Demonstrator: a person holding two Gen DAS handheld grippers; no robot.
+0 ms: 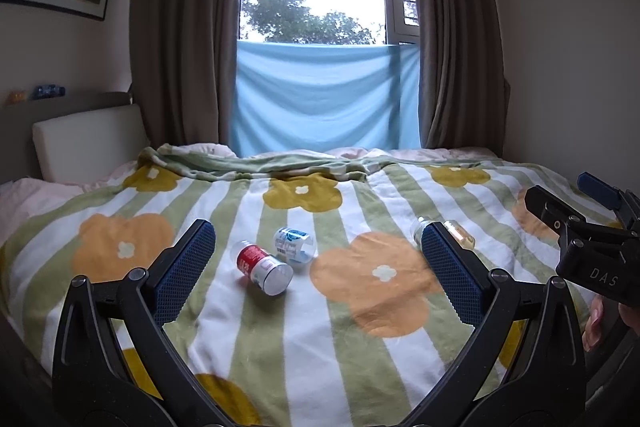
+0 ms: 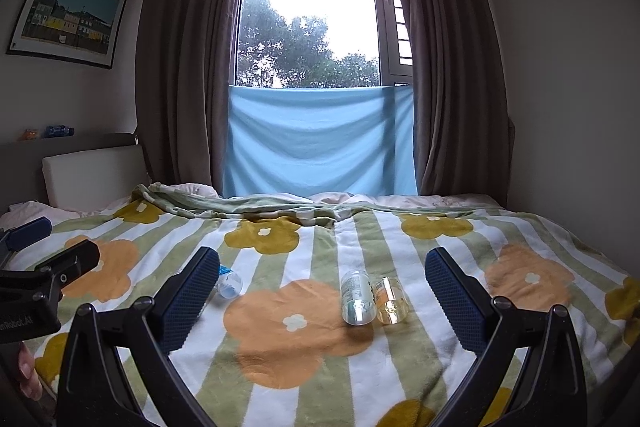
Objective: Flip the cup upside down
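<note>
A: Which step is this?

B: The approach, I'd judge. The left gripper (image 1: 318, 267) and the right gripper (image 2: 322, 291) both hover over the flower-patterned striped blanket (image 1: 360, 367), fingers spread wide, holding nothing.

A: Where are the cups?

B: All four lie on their sides. In the left view, the clear plastic cup with a red label (image 1: 262, 267) is between the fingers, just beside the clear cup with a blue-and-white label (image 1: 295, 245) at its one o'clock. In the right view, the clear cup with a pale printed label (image 2: 357, 297) and the yellowish clear cup (image 2: 390, 300) lie side by side.

A: Their axes?

B: Red: long axis from ten to four o'clock, wide end toward four. The right pair: twelve to six, wide ends toward six.

A: Next?

B: Probably lower over one cup, close across its body, lift and turn it rim down. Soft bedding may tip it.
</note>
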